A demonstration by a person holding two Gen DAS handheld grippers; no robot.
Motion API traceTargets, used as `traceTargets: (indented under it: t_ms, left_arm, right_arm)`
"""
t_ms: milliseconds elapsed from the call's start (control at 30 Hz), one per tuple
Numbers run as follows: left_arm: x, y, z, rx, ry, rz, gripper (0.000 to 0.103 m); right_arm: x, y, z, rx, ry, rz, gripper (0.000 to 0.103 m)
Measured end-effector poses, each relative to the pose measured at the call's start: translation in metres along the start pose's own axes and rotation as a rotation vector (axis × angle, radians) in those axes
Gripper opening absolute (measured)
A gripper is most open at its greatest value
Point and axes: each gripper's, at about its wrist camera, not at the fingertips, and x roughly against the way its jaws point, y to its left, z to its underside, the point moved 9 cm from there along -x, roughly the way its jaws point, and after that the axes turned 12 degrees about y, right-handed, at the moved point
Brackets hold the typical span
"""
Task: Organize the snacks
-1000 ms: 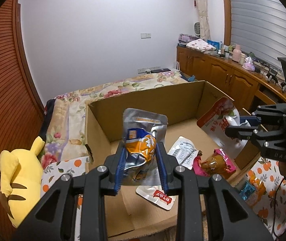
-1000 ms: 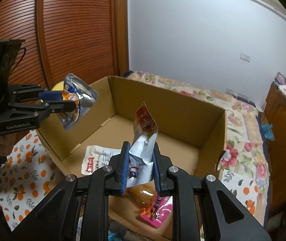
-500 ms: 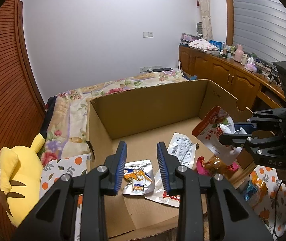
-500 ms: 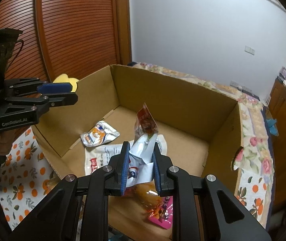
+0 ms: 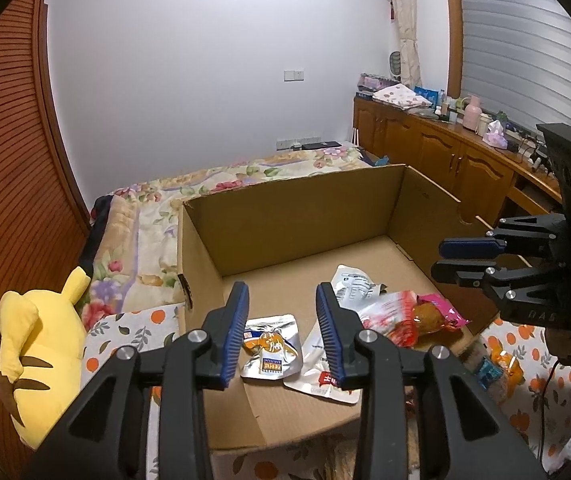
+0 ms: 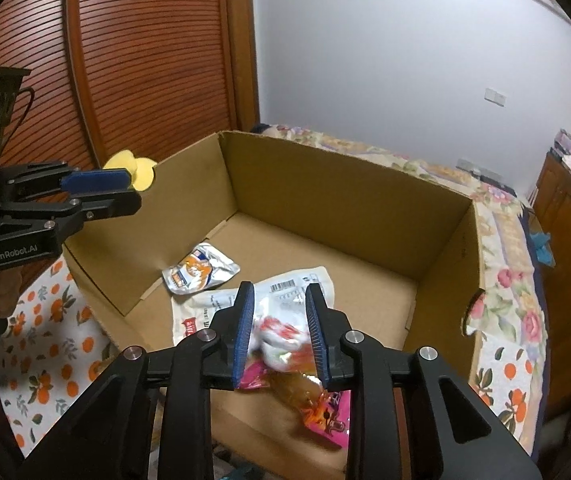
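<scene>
An open cardboard box [image 5: 297, 196] [image 6: 325, 184] lies on the bed. Inside lie a silver-and-orange pouch [image 5: 269, 354] [image 6: 199, 270], a white pouch [image 5: 351, 284] [image 6: 285, 284], a red-and-white bag [image 5: 389, 316] [image 6: 281, 334] and a pink packet [image 5: 435, 312] [image 6: 317, 404]. My left gripper [image 5: 282, 334] is open and empty above the silver pouch; it also shows in the right wrist view [image 6: 125, 190]. My right gripper [image 6: 279, 334] is open above the red-and-white bag, which looks blurred beneath it; it also shows in the left wrist view [image 5: 445, 258].
A yellow plush toy [image 5: 33, 352] sits left of the box. An orange-print cloth [image 6: 45, 344] covers the bed near the box. More snack packets [image 5: 493, 368] lie outside the box at the right. Wooden cabinets [image 5: 445, 160] line the right wall.
My right gripper has opened and let go of the red-and-white bag, which has dropped into the box. The left gripper stays open after releasing the silver pouch earlier.
</scene>
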Motion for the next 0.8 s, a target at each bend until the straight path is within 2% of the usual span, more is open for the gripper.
traceTargets:
  t_ms: [200,367,500,600,633,667,800]
  left_arm:
    - [0.02,-0.006,0.008,-0.007,-0.027,0.005,0.038]
    - [0.036,-0.014,0.018,-0.015,-0.047,0.023,0.049]
    - [0.043,-0.02,0.028,-0.023,-0.052,0.035,0.053]
    - [0.045,-0.026,0.035,-0.024,-0.046,0.05,0.061]
    - [0.045,-0.027,0.038,-0.023,-0.043,0.055,0.069]
    - [0.045,-0.028,0.041,-0.022,-0.042,0.06,0.072]
    - [0.043,-0.033,0.051,-0.021,-0.025,0.067,0.075]
  right_arm:
    - [0.024,0.009,0.003,0.0,-0.031,0.008,0.029]
    - [0.043,0.02,0.012,0.003,-0.052,0.017,0.034]
    - [0.055,0.028,0.023,0.005,-0.058,0.024,0.039]
    - [0.062,0.032,0.033,0.005,-0.061,0.026,0.04]
    - [0.065,0.033,0.037,0.003,-0.061,0.026,0.041]
    - [0.066,0.034,0.039,0.002,-0.062,0.026,0.041]
    - [0.071,0.034,0.055,-0.007,-0.053,0.028,0.044]
